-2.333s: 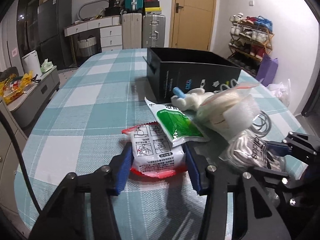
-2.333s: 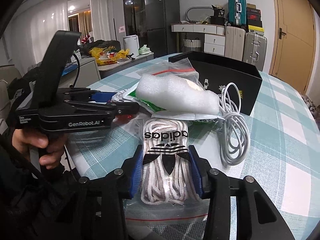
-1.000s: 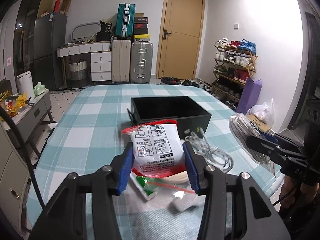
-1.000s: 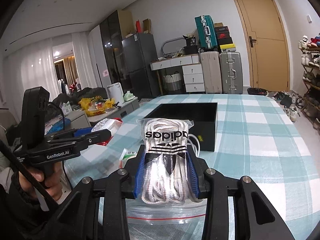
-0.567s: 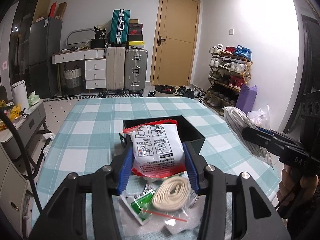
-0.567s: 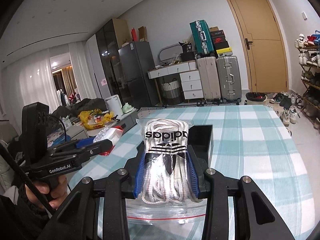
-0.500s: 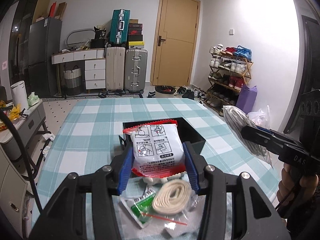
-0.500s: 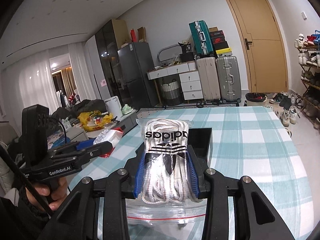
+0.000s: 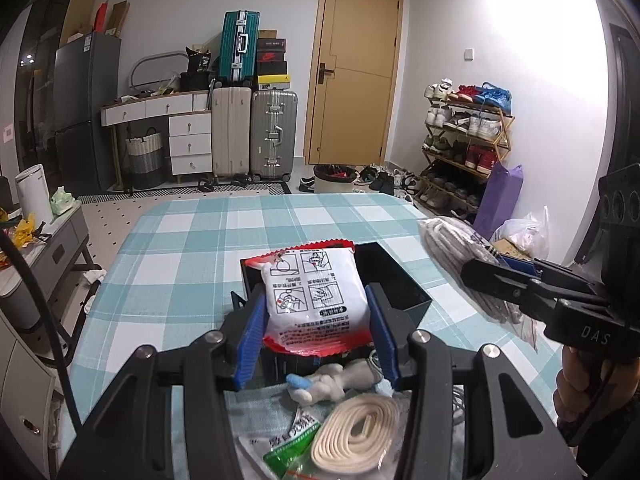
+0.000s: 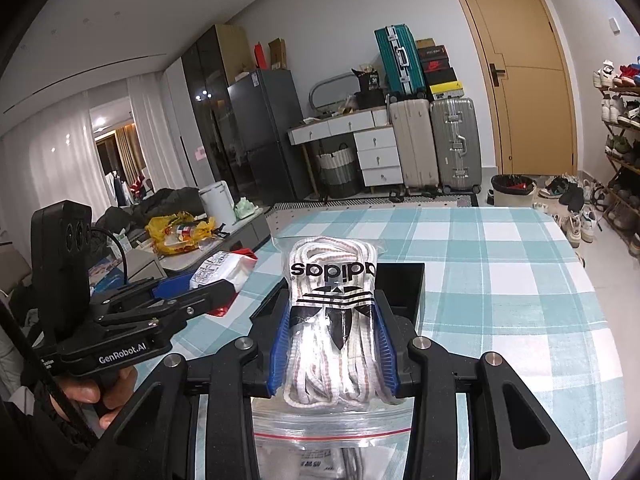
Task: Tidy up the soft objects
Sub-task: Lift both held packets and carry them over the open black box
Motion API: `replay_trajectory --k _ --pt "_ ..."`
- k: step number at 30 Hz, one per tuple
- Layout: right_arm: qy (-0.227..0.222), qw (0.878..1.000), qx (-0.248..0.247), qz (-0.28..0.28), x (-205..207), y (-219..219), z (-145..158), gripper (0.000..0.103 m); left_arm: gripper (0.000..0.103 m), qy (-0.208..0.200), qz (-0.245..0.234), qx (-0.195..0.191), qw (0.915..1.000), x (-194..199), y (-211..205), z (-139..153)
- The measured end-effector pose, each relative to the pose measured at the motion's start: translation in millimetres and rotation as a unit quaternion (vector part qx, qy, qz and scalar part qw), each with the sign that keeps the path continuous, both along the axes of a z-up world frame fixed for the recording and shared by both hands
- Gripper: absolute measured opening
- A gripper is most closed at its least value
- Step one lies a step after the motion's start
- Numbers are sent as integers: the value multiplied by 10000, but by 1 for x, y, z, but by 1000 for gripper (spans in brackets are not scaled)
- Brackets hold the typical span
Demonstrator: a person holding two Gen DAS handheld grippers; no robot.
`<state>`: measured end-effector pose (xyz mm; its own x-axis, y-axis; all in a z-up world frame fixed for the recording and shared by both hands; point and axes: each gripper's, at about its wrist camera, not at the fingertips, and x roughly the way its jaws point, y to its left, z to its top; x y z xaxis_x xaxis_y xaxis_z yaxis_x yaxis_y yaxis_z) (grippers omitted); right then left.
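Item: white sachet (image 9: 316, 300), clamped in my left hand-held gripper (image 9: 316, 322), now lifted off the desk (image 9: 180, 264), above the black box (image 9: 404, 292). Item: bagged laces (image 10: 332, 320), clamped in right hand-held gripper (image 10: 332, 354), likewise raised before the box. Both ready for dropping in.

Checked tablecloth (image 9: 180, 264), suitcases (image 9: 256, 136), wooden door (image 9: 352, 72), shoe rack (image 9: 464, 140)

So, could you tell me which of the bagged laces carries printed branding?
The adidas-marked bag of white laces, clamped in the right gripper. The cream laces lying on the table below the left gripper show no logo.
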<state>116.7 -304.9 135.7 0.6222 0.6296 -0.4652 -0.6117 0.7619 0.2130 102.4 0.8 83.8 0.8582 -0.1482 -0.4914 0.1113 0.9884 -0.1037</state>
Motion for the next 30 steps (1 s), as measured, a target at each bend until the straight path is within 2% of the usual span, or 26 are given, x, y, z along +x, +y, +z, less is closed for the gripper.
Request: replay_trajectory --k 12,24,30 --pt "246 9986 -474 -43 43 22 -19 38 48 252 33 95 9996 42 -8 -14" --pt "430 9946 -945 33 79 47 -43 38 48 526 85 112 9985 63 -10 -32" --pt "385 9907 -1295 134 92 58 -53 38 48 672 102 181 9975 72 -11 -40"
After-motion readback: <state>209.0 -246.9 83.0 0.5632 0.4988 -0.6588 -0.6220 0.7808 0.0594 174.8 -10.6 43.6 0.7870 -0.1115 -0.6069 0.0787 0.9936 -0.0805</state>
